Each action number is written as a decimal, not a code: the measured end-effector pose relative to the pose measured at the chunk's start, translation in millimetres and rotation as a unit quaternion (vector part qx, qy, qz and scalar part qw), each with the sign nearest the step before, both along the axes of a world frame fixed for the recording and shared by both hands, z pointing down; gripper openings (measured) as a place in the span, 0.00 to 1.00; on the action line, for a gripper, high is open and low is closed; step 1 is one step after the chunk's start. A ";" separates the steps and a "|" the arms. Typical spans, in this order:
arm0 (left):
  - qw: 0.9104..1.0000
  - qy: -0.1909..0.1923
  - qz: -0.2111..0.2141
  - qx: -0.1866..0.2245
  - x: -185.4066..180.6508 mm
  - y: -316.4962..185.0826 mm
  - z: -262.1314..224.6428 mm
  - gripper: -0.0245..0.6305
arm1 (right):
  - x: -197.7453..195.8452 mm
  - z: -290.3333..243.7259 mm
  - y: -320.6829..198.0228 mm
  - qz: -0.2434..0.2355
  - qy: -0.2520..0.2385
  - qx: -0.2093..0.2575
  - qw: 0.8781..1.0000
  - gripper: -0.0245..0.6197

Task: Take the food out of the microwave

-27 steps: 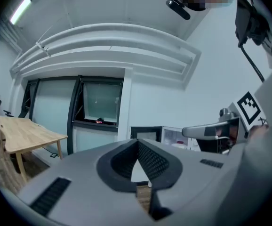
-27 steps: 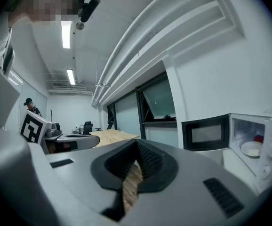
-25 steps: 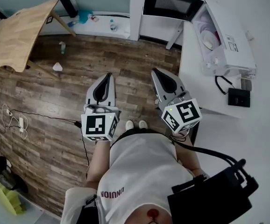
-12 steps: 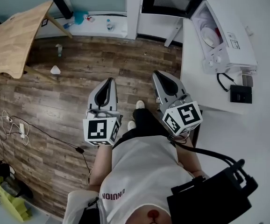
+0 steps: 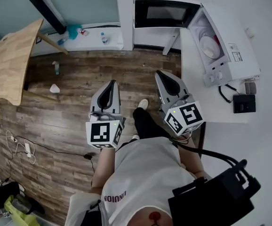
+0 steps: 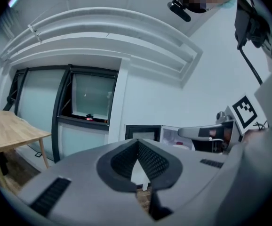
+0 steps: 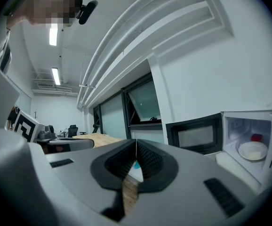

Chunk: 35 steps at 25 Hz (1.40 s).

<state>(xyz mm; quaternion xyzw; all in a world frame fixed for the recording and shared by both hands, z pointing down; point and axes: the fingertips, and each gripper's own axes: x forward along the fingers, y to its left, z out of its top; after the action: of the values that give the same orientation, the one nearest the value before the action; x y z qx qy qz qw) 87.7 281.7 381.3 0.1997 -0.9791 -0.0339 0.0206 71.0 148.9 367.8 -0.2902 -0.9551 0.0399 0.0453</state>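
The white microwave (image 5: pixel 230 41) stands on the white table (image 5: pixel 197 93) at the upper right, its dark door (image 5: pixel 162 13) swung open to the left. Inside lies a white plate (image 5: pixel 210 46) of food, with something red (image 7: pixel 255 137) behind it. In the right gripper view the plate (image 7: pixel 252 150) shows in the open cavity at the far right. My left gripper (image 5: pixel 111 83) and right gripper (image 5: pixel 160 73) are held side by side over the wooden floor, short of the table. Both point level toward the microwave. Both are shut, jaws touching, nothing between them.
A light wooden table (image 5: pixel 9 65) stands at the left. A black box (image 5: pixel 244 103) with a cable lies on the white table beside the microwave. Bottles and small items (image 5: pixel 103 37) sit along the window wall. Cables (image 5: pixel 23 147) trail on the floor at the lower left.
The person has stepped forward, so both grippers have come nearer the microwave and the table. The jaws have stayed shut.
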 end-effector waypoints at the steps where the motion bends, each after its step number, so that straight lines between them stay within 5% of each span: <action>1: 1.000 0.000 0.004 -0.002 -13.7 -4.0 -2.3 0.06 | -12.6 -2.0 -3.5 0.004 0.000 -0.001 1.000 0.07; 12: 0.996 -0.007 0.090 -0.021 -152.3 -79.4 -22.3 0.06 | -135.7 -20.6 -62.6 0.059 -0.010 -0.008 0.998 0.07; 19: 0.979 -0.003 0.200 -0.032 -198.3 -155.4 -18.9 0.06 | -158.0 -18.8 -130.1 0.157 -0.006 -0.011 0.988 0.07; 27: 0.944 0.010 0.330 -0.020 -212.7 -238.2 -16.8 0.06 | -141.9 -12.0 -200.4 0.287 0.008 -0.018 0.958 0.07; 35: 0.877 0.020 0.478 -0.035 -223.1 -308.7 -16.3 0.06 | -130.8 -15.7 -245.0 0.431 0.009 -0.030 0.902 0.07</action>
<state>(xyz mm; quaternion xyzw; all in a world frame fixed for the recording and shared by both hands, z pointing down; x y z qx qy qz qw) -135.4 -27.1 365.0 0.6418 -0.7644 0.0107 0.0610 -59.9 -96.1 352.1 0.1487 -0.9848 0.0870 0.0238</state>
